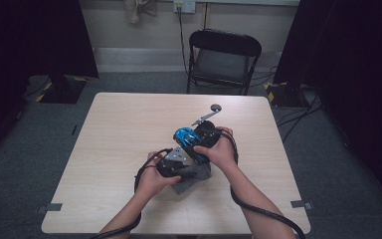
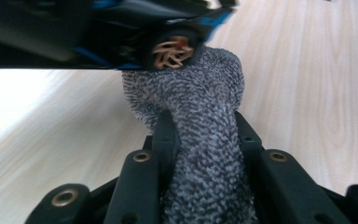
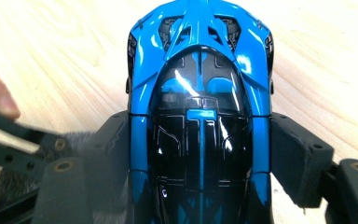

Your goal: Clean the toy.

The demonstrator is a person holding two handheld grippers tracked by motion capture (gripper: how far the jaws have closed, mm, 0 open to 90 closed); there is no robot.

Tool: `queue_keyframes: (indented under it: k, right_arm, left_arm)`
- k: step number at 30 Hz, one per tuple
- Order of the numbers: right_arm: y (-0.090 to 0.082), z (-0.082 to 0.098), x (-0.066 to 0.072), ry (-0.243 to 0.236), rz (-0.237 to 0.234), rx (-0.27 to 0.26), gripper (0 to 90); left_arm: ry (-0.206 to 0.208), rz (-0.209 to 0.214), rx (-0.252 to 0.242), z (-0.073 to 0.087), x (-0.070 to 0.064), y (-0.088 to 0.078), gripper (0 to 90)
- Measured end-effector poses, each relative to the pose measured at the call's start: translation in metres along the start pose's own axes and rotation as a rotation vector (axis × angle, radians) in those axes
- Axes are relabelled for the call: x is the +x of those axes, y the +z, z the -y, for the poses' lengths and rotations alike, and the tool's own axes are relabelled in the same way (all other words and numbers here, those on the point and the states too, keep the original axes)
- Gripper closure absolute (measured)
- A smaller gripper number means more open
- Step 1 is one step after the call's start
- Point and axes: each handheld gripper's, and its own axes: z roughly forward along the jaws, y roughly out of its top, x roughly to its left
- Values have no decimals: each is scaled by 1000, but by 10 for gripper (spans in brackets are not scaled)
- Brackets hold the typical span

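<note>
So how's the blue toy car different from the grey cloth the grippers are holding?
The toy car is hard, glossy blue and black; the cloth is soft, speckled grey and matte. The right gripper clamps the car by its sides, while the left gripper pinches the cloth into a bunched fold. The car keeps its shape; the cloth droops. Both are held above the wooden table, the cloth meeting the car's wheel.

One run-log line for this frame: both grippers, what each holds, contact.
left gripper: shut on grey cloth | right gripper: shut on blue toy car | cloth touching car wheel | above wooden table
</note>
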Motion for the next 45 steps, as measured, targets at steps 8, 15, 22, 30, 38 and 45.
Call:
queue_keyframes:
  k: [8,15,22,30,38,45]
  right_arm:
    - [-8,2,-5,12,6,-15,285]
    - [-13,6,-7,8,-4,-11,285]
    - [-13,9,-1,-21,-27,-6,285]
    - [-14,8,9,-50,-47,-2,285]
    - [-6,12,11,-46,-55,6,285]
    - [-7,11,8,-41,-42,8,285]
  left_arm:
    - [19,22,46,0,-3,0,694]
    - [-28,-79,61,6,20,-22,694]
    - [-128,-231,23,10,56,-46,693]
    - [-139,-277,-14,4,66,-44,693]
    - [-74,-246,-58,-3,55,-34,693]
    - [-55,-181,-73,-3,45,-21,693]
